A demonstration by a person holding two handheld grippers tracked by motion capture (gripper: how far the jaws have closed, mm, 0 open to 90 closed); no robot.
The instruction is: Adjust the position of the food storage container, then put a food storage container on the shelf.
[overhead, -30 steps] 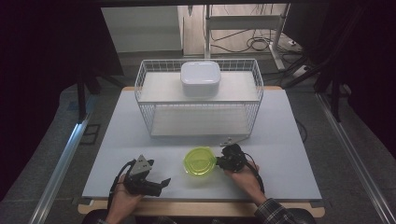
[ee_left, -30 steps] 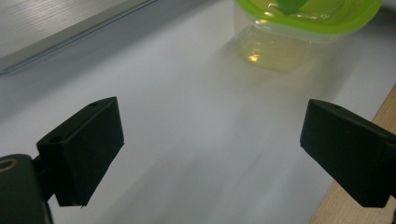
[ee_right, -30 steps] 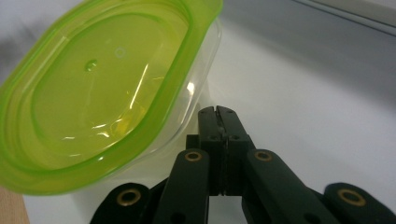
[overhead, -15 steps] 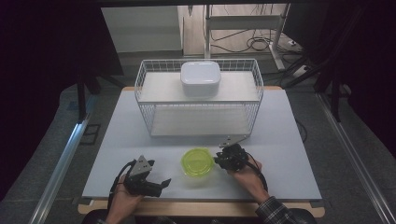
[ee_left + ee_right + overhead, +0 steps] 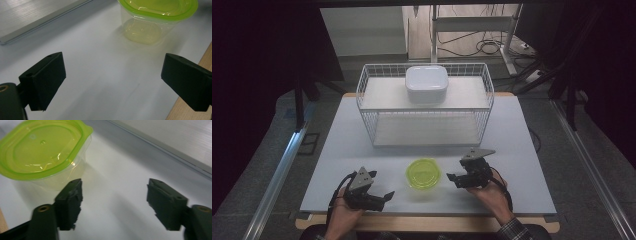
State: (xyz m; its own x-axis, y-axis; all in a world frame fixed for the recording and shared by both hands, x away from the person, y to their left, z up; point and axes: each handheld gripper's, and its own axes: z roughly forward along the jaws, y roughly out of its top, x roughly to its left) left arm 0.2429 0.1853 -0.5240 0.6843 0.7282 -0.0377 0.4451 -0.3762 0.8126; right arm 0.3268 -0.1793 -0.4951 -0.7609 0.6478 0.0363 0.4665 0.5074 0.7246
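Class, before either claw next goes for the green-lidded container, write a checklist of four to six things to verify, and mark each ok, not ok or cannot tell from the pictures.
1. Green-lidded container stands upright on the table: ok.
2. Its lid lies flat on the rim: ok; whether it is pressed fully shut: cannot tell.
3. Right claw is off the container, its jaws having just been opening with nothing between them: ok.
4. Left claw is open and empty: ok.
5. Table between the claws and the container is bare: ok.
6. Wire basket with the white lidded box stands well behind, out of the way: ok.
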